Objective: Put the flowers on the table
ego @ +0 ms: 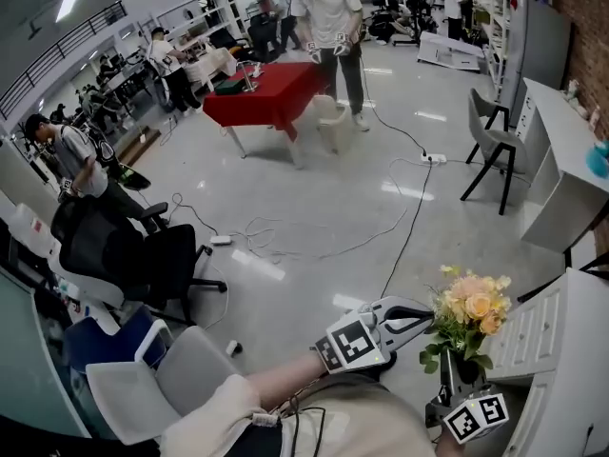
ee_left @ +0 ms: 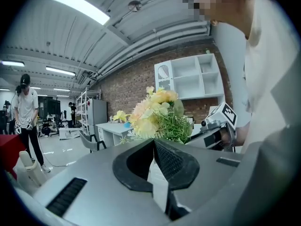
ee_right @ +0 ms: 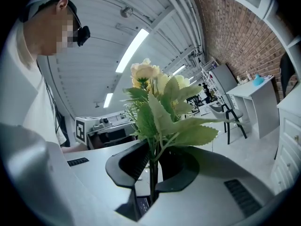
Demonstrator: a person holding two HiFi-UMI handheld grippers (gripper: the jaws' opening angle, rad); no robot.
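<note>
Right gripper view puts the flowers (ee_right: 157,95) dead centre: their thin green stems run down between the jaws of the right gripper (ee_right: 152,157), which are clenched on them low down, with the bunch standing upright above. Head view shows the flowers held in the air at the person's right, over the floor (ego: 314,188) and just beside a white cabinet (ego: 535,336) — not on any table yet.

The grip is on a few slim stems only, so the top-heavy bunch could swivel or slide through it if the gripper tips or moves sharply (the broad leaves could also catch on the cabinet's edge). Set down unsupported, it would likely fall over.

The bunch looks artificial — pale yellow and peach blooms, big matte leaves, wispy green filler.

The left gripper (ego: 426,318) sits near the blooms, to their left, its jaws closed tip to tip on nothing. Farther off stands a red table (ego: 271,93), with cables (ego: 314,241) trailing across the floor.
</note>
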